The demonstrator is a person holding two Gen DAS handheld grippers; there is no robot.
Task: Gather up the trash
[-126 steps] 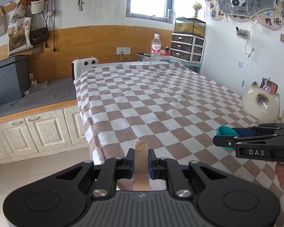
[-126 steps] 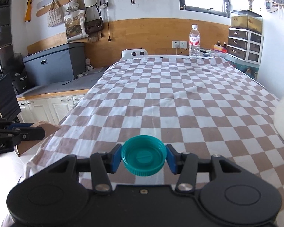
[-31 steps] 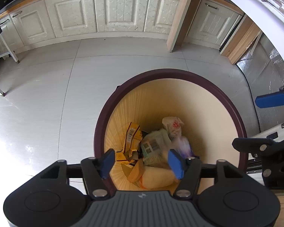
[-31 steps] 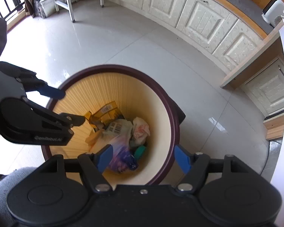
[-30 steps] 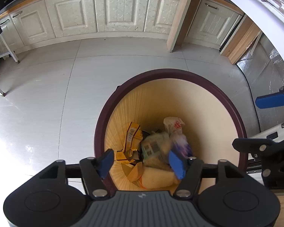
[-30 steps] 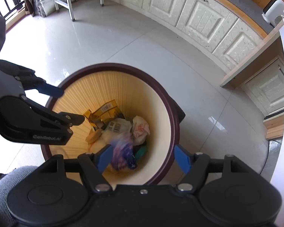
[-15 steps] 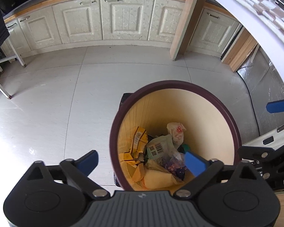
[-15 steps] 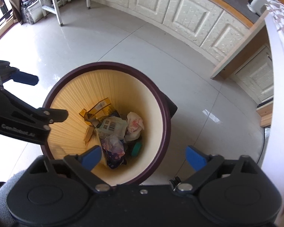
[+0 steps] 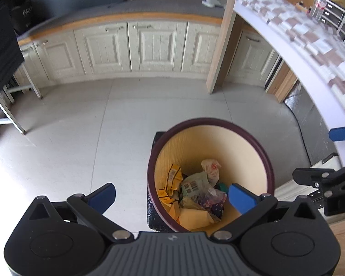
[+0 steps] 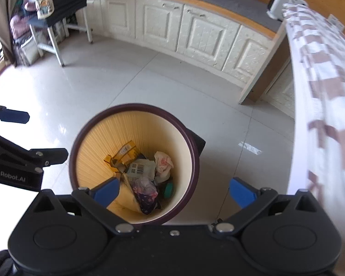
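Observation:
A round trash bin [image 9: 268, 161] with a dark purple rim and cream inside stands on the tiled floor; it also shows in the right wrist view [image 10: 195, 158]. Inside lie wrappers, yellow boxes, a purple bag [image 10: 147, 195] and a teal bottle cap [image 10: 168, 189]. My left gripper [image 9: 171, 194] is wide open and empty above the bin's near rim. My right gripper [image 10: 175, 189] is wide open and empty above the bin. Each gripper shows at the edge of the other's view.
White cabinets [image 9: 138, 46] with a wooden-edged counter line the far wall. The table with the checkered cloth [image 10: 322, 73] runs along the right. A metal-legged stand [image 10: 48, 36] is at the far left. Pale floor tiles [image 9: 69, 133] surround the bin.
Both grippers opened wide, dropping the cardboard piece and the teal cap into the bin, and have since lifted back, so the bin looks smaller and the views tilt up toward the cabinets.

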